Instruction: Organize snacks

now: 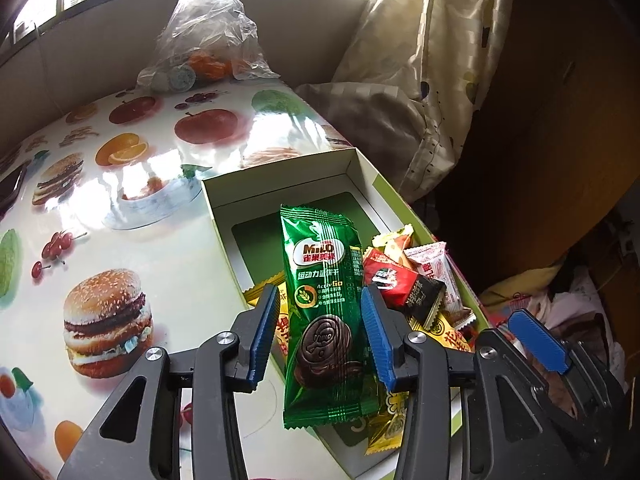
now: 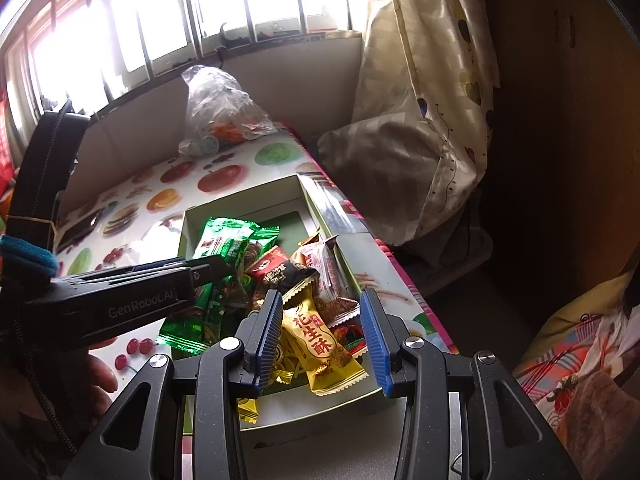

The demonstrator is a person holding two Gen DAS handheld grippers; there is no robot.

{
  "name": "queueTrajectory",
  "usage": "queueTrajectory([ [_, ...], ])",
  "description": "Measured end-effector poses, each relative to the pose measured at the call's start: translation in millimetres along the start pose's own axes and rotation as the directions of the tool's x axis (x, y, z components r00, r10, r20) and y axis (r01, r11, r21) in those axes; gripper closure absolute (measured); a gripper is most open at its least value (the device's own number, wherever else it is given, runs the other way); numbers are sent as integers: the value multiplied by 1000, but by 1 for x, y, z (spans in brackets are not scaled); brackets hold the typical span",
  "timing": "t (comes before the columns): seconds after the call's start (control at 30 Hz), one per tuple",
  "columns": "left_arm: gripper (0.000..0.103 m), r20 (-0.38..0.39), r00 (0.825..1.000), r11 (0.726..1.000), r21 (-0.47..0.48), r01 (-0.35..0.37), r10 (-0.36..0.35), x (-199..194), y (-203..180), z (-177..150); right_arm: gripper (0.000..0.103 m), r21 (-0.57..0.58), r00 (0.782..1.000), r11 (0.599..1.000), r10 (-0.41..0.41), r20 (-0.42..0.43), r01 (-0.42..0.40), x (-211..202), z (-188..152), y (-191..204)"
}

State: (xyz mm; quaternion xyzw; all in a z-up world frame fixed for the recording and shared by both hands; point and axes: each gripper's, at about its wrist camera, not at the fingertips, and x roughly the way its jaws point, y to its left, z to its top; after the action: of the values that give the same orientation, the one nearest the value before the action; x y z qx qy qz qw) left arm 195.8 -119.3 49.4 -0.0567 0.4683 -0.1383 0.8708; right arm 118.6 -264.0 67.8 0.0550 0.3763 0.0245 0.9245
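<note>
A shallow white box (image 1: 280, 168) lies on the fruit-print table and holds several wrapped snacks. A green Milo biscuit pack (image 1: 326, 312) lies over the box's near left rim, between the fingers of my left gripper (image 1: 320, 320); the jaws stand apart and do not press it. Red-black (image 1: 404, 284), pink (image 1: 436, 272) and yellow packs lie beside it. In the right wrist view my right gripper (image 2: 320, 336) is open just above a yellow peanut-candy pack (image 2: 320, 340) in the box (image 2: 240, 200). The left gripper (image 2: 120, 304) reaches in from the left over the green pack (image 2: 228, 248).
A crumpled clear plastic bag (image 1: 208, 36) with orange items sits at the table's far end. A dark phone (image 1: 12, 188) lies at the left edge. A curtain (image 1: 432, 60) and cushions hang past the table's right edge. The right gripper's blue finger (image 1: 538, 344) shows at lower right.
</note>
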Motion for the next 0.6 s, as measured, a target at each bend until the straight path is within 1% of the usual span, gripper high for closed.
queueTrajectory([
  [0.1, 58, 34, 999, 1000, 15, -26, 26, -11, -1, -4, 64, -3, 1000, 1000, -6, 2, 6, -3, -2, 1],
  [0.17, 50, 48, 998, 999, 24, -33, 31, -19, -2, -7, 62, -8, 1000, 1000, -10, 3, 10, -5, -4, 2],
  [0.2, 49, 58, 998, 999, 28, -34, 33, -23, -3, -10, 62, -10, 1000, 1000, -11, 2, 11, -6, -5, 3],
  [0.3, 49, 104, 992, 995, 63, -79, 72, -38, -6, -19, 60, -21, 1000, 1000, -13, 8, 13, -10, -9, 6],
  [0.37, 49, 110, 991, 995, 60, -84, 77, -45, -4, -25, 56, -30, 1000, 999, -22, 13, 23, -14, -12, 9],
  [0.4, 49, 114, 990, 994, 64, -87, 79, -49, -4, -28, 56, -29, 1000, 999, -24, 15, 24, -16, -14, 9],
  [0.5, 49, 141, 983, 989, 74, -125, 114, -60, -2, -40, 56, -28, 999, 999, -27, 20, 28, -21, -18, 11],
  [0.6, 49, 131, 984, 989, 71, -132, 122, -65, 2, -55, 55, -37, 999, 999, -32, 14, 32, -24, -25, 14],
])
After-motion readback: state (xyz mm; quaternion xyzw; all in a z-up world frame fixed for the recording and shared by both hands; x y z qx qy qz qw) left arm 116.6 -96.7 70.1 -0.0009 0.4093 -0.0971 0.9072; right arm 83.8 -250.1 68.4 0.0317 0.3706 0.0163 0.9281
